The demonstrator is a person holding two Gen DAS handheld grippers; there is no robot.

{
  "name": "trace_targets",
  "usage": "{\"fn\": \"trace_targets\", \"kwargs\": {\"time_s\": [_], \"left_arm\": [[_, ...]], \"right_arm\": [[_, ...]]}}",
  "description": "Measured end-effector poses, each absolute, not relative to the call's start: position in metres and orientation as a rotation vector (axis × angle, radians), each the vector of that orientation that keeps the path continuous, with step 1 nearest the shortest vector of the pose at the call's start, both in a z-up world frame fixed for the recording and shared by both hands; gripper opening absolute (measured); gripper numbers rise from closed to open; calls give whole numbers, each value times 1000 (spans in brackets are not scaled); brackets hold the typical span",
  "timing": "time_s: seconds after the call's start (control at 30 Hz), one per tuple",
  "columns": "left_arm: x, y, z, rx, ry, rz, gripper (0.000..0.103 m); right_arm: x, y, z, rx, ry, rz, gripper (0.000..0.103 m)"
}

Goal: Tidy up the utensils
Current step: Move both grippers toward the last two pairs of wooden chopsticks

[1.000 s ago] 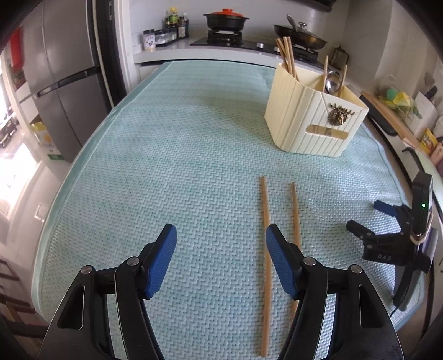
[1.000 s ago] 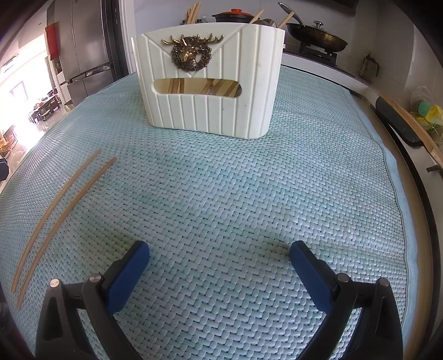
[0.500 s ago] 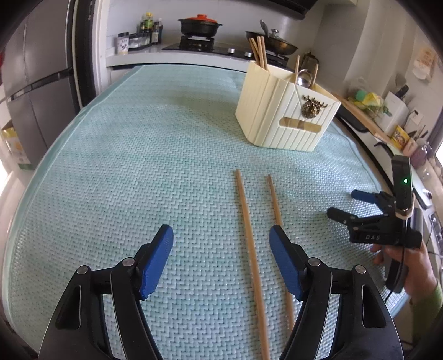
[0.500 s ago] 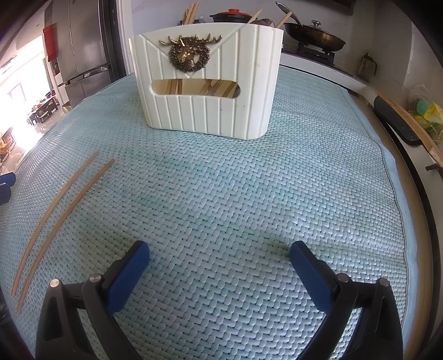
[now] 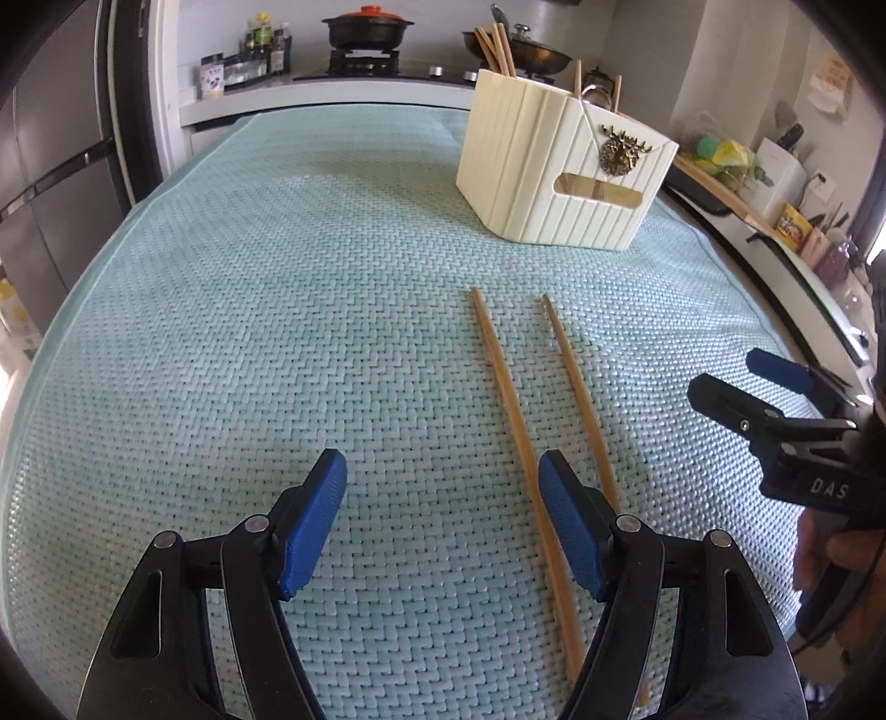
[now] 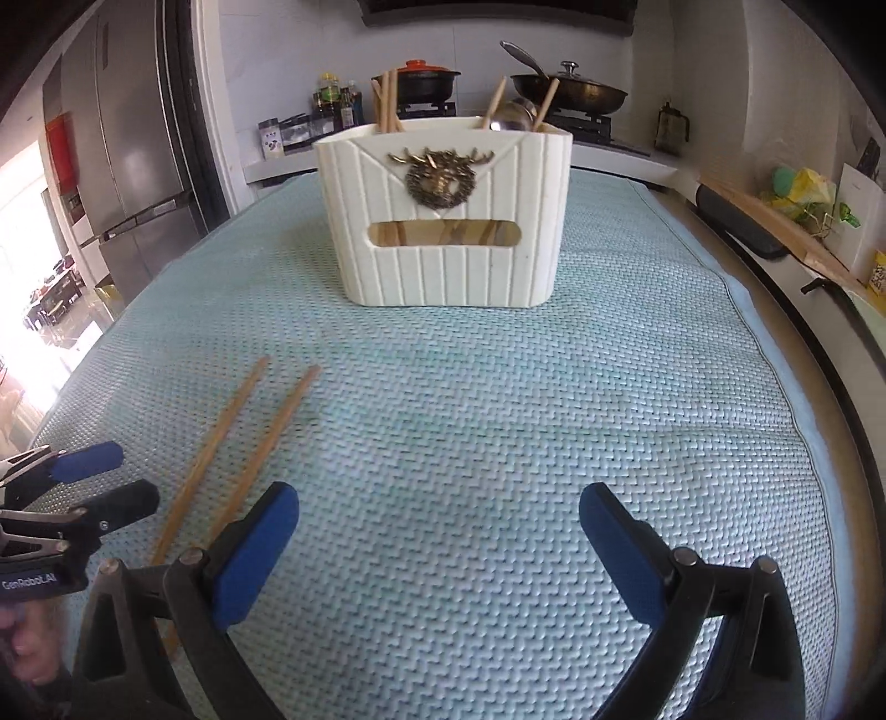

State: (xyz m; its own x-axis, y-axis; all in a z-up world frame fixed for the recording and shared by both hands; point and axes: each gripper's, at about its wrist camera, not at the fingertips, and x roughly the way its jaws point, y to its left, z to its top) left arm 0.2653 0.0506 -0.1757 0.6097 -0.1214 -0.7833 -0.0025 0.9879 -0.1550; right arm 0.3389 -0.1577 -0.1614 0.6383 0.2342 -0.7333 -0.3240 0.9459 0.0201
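Two wooden chopsticks [image 5: 512, 399] lie side by side on the teal woven mat [image 5: 277, 310]; they also show in the right wrist view [image 6: 221, 437]. A cream utensil holder [image 5: 559, 166] with a brass deer emblem stands at the far side and holds chopsticks and a spoon; it also shows in the right wrist view [image 6: 443, 221]. My left gripper [image 5: 443, 498] is open and empty, just left of the chopsticks' near ends. My right gripper [image 6: 437, 531] is open and empty, to the right of the chopsticks; it also shows in the left wrist view [image 5: 775, 387].
A stove with a black pot [image 5: 368, 30] and a wok [image 6: 570, 88] stands behind the table. A fridge [image 6: 127, 166] stands at the left. A counter with a cutting board [image 6: 775, 227] and clutter runs along the right edge.
The right gripper has pulled back and swung left, so the chopsticks and the left gripper now lie closer in its view. The left gripper has shifted slightly towards the chopsticks.
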Motion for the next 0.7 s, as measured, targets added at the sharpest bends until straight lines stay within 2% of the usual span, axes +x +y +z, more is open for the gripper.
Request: {"fn": "trace_targets", "kwargs": {"time_s": [0.37,0.67,0.7], "left_arm": [[261,53,-174,-158,904,-72,74],[252,86,-173,-224,901,-1,74],[251,87,-173,-227,900,3,74]], "right_arm": [[326,-142,-158,-65,840,402,103],[332,-98,-164,-174,868,335,103],[332,-93,-165,-193,869,338,99]]}}
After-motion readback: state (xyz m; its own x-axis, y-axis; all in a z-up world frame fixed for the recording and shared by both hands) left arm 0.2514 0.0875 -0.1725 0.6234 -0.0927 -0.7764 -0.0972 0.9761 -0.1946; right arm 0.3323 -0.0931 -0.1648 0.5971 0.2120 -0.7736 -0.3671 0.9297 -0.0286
